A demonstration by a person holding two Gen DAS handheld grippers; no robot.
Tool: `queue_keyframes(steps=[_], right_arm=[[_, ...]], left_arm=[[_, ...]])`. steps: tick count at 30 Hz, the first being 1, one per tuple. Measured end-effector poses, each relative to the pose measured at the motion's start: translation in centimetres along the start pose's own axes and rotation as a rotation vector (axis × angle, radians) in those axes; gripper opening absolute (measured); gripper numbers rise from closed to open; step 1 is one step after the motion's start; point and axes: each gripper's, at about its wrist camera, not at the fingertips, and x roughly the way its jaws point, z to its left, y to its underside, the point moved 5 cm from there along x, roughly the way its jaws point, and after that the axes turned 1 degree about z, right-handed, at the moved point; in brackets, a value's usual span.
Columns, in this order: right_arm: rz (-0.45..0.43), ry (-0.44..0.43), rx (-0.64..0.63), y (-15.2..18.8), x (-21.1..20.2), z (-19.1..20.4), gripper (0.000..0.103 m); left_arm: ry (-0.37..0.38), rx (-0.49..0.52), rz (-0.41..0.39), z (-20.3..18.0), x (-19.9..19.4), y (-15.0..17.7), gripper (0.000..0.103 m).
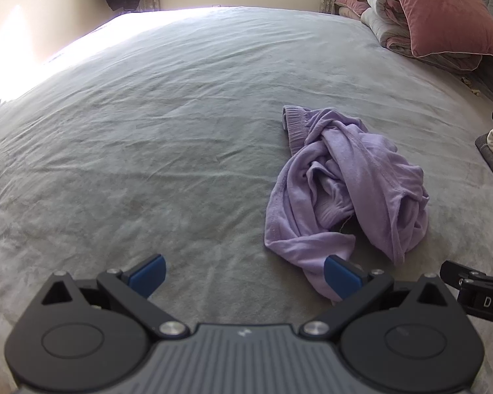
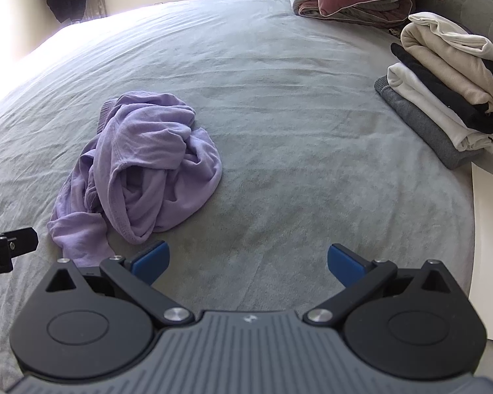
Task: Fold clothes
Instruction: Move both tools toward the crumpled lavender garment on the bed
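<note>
Crumpled, the purple garment [image 1: 341, 184] lies mid-bed [image 1: 148, 131], wide bare sheet to its left. Both grippers, left [image 1: 245, 275] and right [image 2: 248, 264], hover spread apart; the folded stack [image 2: 443, 85] hugs the right edge.

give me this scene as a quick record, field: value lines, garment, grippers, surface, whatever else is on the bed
surface: grey bed sheet, wrinkled
garment to fold: lilac garment, crumpled in a heap, not yet spread
left gripper: open, holding nothing, its right finger just in front of the garment's near edge
right gripper: open, holding nothing, over bare sheet to the right of the garment
folded stack: cream, black, white and grey items piled at the bed's right edge
far right corner: pink pillow on rolled bedding
</note>
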Motion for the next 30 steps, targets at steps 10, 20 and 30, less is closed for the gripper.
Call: queue_keyframes(steps=[10,20,30], right_arm=[[0.02,0.003,0.003,0.1,0.1,-0.1,0.103],[0.013,-0.003,0.008,0.1,0.2,0.0,0.103],[0.089,-0.022,0.003,0.9,1.9,0.3,0.103]], left_arm=[[-0.078,0.035,-0.028,0.0,-0.1,-0.1,0.103],[-0.132,0.087,-0.049,-0.3,-0.3,0.0,0.103],[-0.031,0.074,0.089,-0.3,2.2,1.3,0.103]])
